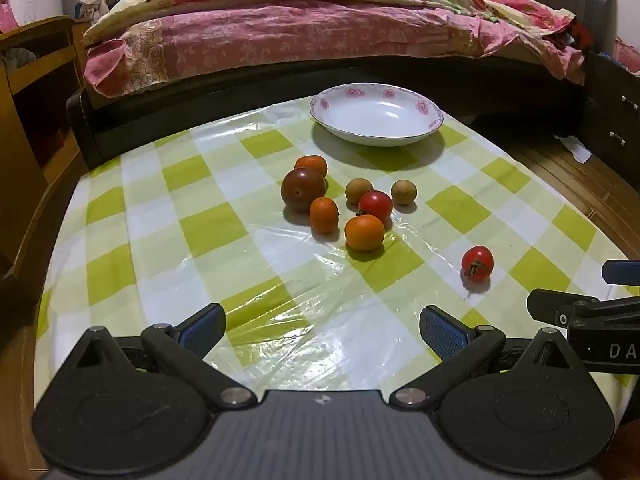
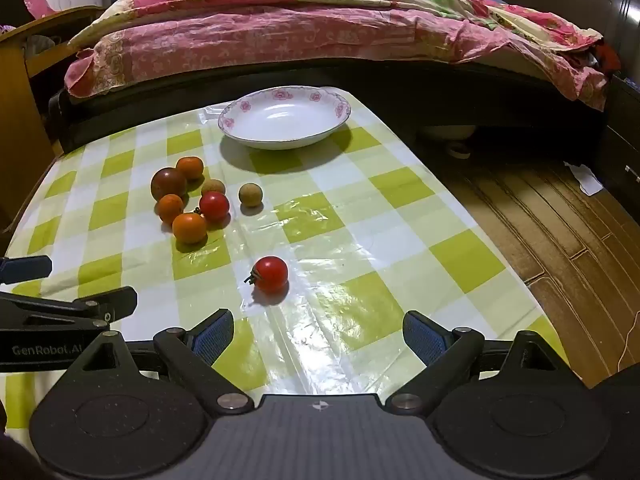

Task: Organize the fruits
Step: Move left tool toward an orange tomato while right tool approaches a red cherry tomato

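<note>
A white dish with a pink flower rim (image 1: 434,114) (image 2: 342,110) stands empty at the table's far side. Several small fruits lie grouped mid-table: a dark red one (image 1: 303,190) (image 2: 168,183), orange ones (image 1: 364,232) (image 2: 189,227), a red tomato (image 1: 375,205) (image 2: 214,205) and two brown round ones (image 1: 403,191) (image 2: 250,194). One red tomato (image 1: 477,263) (image 2: 271,273) lies apart, nearer to me. My left gripper (image 1: 322,330) is open and empty, short of the group. My right gripper (image 2: 318,334) is open and empty, just behind the lone tomato.
The table wears a green and white checked plastic cloth (image 1: 208,228) (image 2: 360,248). A bed with a pink quilt (image 1: 300,36) (image 2: 280,28) runs behind it. Wooden floor (image 2: 540,208) lies to the right, a wooden cabinet (image 1: 28,92) to the left.
</note>
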The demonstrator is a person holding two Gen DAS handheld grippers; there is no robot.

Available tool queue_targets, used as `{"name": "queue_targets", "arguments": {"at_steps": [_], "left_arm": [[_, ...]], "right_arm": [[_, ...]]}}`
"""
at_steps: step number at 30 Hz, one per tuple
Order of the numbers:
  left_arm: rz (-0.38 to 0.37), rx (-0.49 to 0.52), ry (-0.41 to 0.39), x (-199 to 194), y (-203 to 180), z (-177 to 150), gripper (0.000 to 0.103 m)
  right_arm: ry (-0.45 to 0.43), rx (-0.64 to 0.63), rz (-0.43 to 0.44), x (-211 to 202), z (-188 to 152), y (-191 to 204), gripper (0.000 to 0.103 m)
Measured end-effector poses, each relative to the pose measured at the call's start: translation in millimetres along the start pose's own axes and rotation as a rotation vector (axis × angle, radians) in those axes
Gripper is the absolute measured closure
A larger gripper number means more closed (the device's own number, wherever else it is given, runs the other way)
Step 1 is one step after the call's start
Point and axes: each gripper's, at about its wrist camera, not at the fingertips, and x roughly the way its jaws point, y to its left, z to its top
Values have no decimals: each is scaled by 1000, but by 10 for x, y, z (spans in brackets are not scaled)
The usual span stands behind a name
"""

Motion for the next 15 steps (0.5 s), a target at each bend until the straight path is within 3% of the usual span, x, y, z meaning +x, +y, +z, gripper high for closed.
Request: {"name": "queue_targets", "arguments": {"at_steps": [2, 15], "left_arm": [[-2, -7, 29, 49, 11, -4, 0], [-7, 3, 27, 53, 8, -15, 0]], "right_arm": [[2, 3, 5, -5, 1, -5, 17], [10, -4, -3, 7, 22, 27, 21]]}}
